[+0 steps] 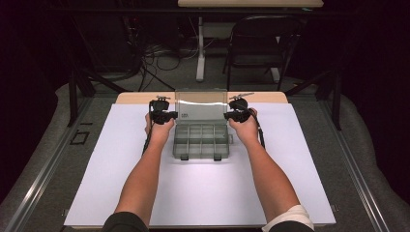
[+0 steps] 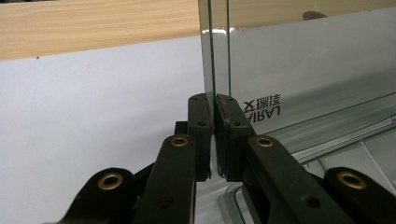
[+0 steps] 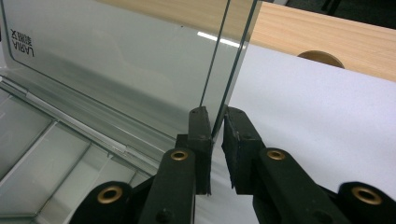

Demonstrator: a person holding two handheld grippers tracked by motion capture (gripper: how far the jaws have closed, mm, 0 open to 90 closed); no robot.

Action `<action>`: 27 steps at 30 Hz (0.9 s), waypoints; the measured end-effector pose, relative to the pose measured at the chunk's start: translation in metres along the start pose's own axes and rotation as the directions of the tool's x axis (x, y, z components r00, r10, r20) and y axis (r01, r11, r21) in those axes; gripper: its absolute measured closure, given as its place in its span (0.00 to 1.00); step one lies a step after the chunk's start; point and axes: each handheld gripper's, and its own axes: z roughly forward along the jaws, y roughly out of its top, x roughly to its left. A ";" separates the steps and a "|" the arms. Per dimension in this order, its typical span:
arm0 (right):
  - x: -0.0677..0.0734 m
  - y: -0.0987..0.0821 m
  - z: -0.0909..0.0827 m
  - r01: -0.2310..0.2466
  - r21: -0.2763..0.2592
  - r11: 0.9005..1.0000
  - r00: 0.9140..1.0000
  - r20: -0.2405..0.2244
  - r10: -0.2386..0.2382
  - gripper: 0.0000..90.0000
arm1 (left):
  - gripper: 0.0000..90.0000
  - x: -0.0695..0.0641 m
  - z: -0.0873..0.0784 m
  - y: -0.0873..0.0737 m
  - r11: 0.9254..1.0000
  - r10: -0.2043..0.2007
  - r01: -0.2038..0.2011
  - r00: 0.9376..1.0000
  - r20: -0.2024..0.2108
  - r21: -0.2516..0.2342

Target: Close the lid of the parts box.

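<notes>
**Clear divided box, lid pinched at both side edges**

Left tool (image 2: 214, 135): jaws pressed onto the left edge of the upright lid (image 2: 299, 60), pinching it.

Right tool (image 3: 217, 140): jaws on either side of the lid's right edge (image 3: 140, 65); the left pad touches it, a slight gap shows at the other, so the grip looks nearly made.

Box (image 1: 200, 140): clear plastic, divided into compartments that look empty, standing open between the two hands mid-counter, lid raised at the back.

Counter (image 1: 203, 193): white sheet over a wooden top.

Step in hand, as judged: taking hold of the lid, likely to swing it shut. Next move calls for both tools to tip it forward together, evenly, without twisting the hinge.
</notes>
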 end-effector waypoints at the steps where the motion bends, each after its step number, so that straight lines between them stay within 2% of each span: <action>1: 0.000 -0.001 0.000 0.001 -0.005 1.000 1.000 0.003 -0.001 0.91 | 0.95 0.000 0.000 0.000 1.000 0.000 0.000 1.000 0.001 0.004; 9: 0.004 -0.004 -0.002 0.018 -0.036 0.999 1.000 0.020 -0.018 0.91 | 0.94 0.002 -0.001 0.001 1.000 -0.005 0.005 1.000 0.015 0.000; 12: 0.004 -0.006 -0.002 0.032 -0.051 0.998 0.999 0.029 -0.030 0.92 | 0.87 0.002 -0.003 0.004 1.000 -0.010 0.010 1.000 0.016 -0.016; 16: 0.005 -0.008 -0.003 0.036 -0.063 0.997 0.999 0.029 -0.034 0.92 | 0.79 0.001 -0.008 0.013 0.999 0.004 -0.004 1.000 -0.002 -0.038; 20: 0.005 -0.010 -0.004 0.038 -0.070 0.997 0.999 0.033 -0.036 0.92 | 0.73 0.001 -0.015 0.024 0.998 -0.004 0.003 1.000 -0.023 -0.065; 23: 0.006 -0.011 -0.005 0.040 -0.079 0.996 0.999 0.033 -0.038 0.92 | 0.72 0.002 -0.019 0.033 0.996 -0.002 0.002 1.000 0.008 -0.091; 27: 0.006 -0.012 -0.006 0.049 -0.085 0.995 0.998 0.035 -0.046 0.92 | 0.71 0.001 -0.022 0.043 0.994 -0.017 0.018 1.000 0.010 -0.110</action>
